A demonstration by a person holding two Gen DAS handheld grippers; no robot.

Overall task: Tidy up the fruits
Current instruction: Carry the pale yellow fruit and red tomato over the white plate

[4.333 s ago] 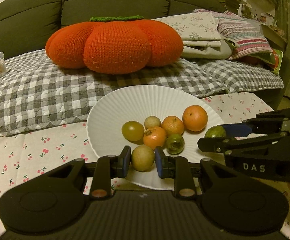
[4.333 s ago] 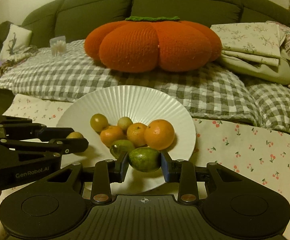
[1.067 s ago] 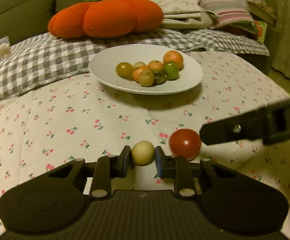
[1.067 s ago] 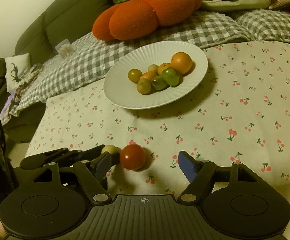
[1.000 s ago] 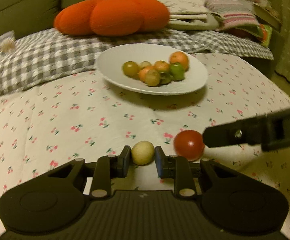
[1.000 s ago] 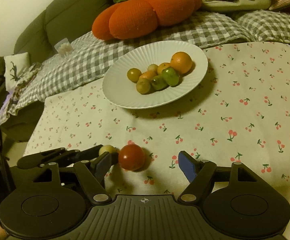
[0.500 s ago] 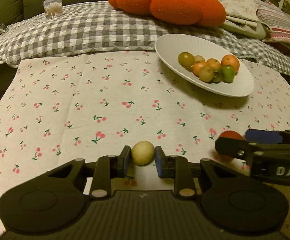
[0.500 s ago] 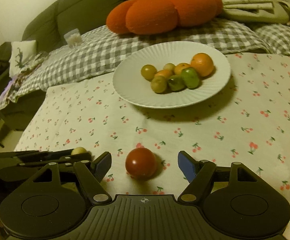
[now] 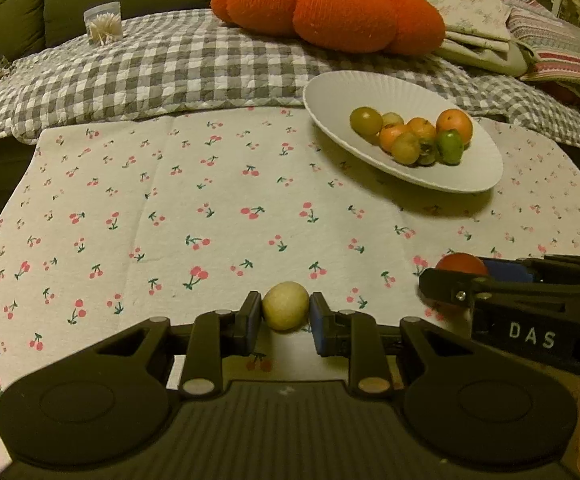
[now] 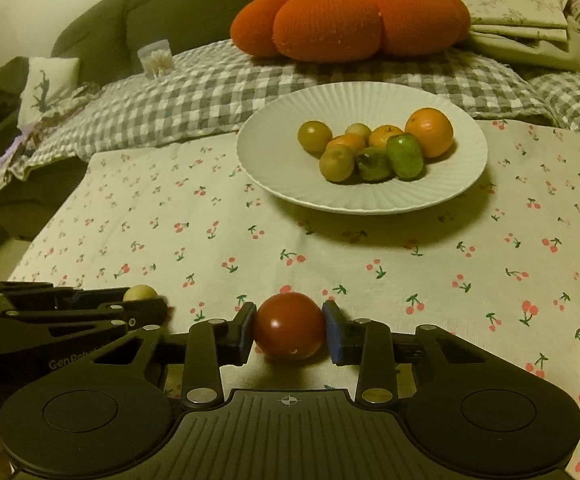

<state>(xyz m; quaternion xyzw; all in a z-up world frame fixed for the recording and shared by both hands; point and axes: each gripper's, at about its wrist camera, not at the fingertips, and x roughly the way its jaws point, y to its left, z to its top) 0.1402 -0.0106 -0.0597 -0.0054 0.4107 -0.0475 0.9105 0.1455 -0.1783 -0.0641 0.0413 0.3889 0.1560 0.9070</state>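
Your right tool has just closed on the glossy round red tomato; your left tool clamps a matte pale-yellow fruit.

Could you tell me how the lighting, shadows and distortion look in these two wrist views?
Left wrist view: dim, yellow-tinted, strongly fisheye-bent, corners vignetted; white plate casts a soft shadow on the cloth. Right wrist view: same warm tint; small glare spots on the red tomato, shadow beneath it.

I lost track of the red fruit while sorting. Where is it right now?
The red fruit sits low in the middle of the right wrist view, clamped between the right gripper fingers just above the cherry-print cloth, well short of the white plate.
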